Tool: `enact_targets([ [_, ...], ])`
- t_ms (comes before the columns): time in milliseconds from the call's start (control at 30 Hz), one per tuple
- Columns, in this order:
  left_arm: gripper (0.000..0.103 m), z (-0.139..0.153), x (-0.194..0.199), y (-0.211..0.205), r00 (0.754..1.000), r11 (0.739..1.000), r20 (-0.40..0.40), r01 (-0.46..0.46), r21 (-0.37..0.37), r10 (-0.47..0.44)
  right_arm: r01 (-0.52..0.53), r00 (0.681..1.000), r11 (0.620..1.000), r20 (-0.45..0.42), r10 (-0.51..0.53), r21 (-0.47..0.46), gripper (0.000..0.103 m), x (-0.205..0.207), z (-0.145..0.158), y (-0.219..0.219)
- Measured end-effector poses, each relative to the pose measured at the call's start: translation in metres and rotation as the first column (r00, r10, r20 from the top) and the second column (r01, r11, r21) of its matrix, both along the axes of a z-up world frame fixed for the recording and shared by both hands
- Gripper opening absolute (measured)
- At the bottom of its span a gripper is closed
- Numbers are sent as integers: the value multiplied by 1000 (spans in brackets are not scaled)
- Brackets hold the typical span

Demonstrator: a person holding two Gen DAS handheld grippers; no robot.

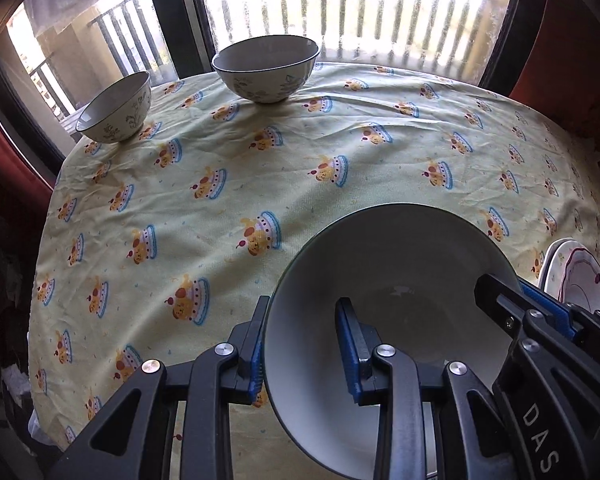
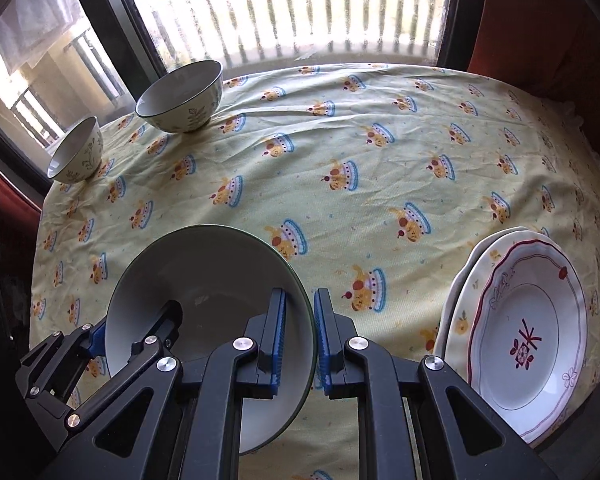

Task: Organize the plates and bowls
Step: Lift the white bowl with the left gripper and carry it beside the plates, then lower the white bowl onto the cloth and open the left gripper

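A large white bowl with a dark rim (image 1: 396, 264) (image 2: 204, 272) is at the near edge of the table. My left gripper (image 1: 304, 344) straddles its left rim, one finger outside and one inside, with a visible gap at the inner finger. My right gripper (image 2: 300, 340) is closed on its right rim and also shows in the left wrist view (image 1: 516, 300). A medium floral bowl (image 1: 266, 66) (image 2: 182, 94) and a small floral bowl (image 1: 116, 106) (image 2: 76, 154) stand at the far left. A stack of patterned plates (image 2: 524, 332) (image 1: 580, 280) lies at the right.
The round table carries a yellow cloth with a cake print (image 1: 260, 168) (image 2: 360, 152). A window with railings (image 1: 360, 0) lies behind the table. Red curtains (image 2: 540, 20) hang at both sides.
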State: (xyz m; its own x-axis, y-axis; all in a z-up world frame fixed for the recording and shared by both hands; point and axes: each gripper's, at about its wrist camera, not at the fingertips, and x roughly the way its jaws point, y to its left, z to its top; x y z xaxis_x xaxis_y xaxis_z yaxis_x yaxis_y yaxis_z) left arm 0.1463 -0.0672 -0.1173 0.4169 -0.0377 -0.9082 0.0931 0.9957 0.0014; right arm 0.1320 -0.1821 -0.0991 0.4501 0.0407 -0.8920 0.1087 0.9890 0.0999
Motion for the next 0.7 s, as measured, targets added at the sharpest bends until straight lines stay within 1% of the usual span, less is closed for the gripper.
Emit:
enact_targets([
  [333, 31, -9, -21, -33, 1000, 1000, -12, -24, -9, 24, -34, 999, 999, 1, 34, -21, 18, -25, -10, -37],
  [400, 30, -13, -23, -37, 999, 999, -9, -34, 3, 35, -40, 999, 999, 0, 40, -15, 18, -26, -14, -42],
  [433, 30, -11, -24, -39, 999, 999, 12, -39, 10, 39, -44, 999, 999, -2, 44, -8, 18, -26, -18, -44],
  [467, 30, -11, -25, -40, 999, 999, 13, -44, 16, 44, -48, 999, 999, 15, 48, -1, 18, -27, -18, -46],
  [567, 30, -11, -25, -40, 998, 998, 16, -68, 9, 68, -60, 998, 998, 28, 59, 13, 18, -26, -18, -48],
  [600, 32, -12, -25, -39, 997, 997, 13, -73, 1, 73, -68, 997, 998, 28, 67, 11, 18, -25, -18, -48],
  [633, 36, -12, -26, -39, 997, 997, 9, -78, -4, 78, -75, 997, 997, 28, 75, 12, 18, -25, -18, -48],
  [700, 37, -12, -27, -40, 997, 997, 2, -82, -3, 82, -84, 996, 996, 27, 84, 14, 18, -25, -18, -48],
])
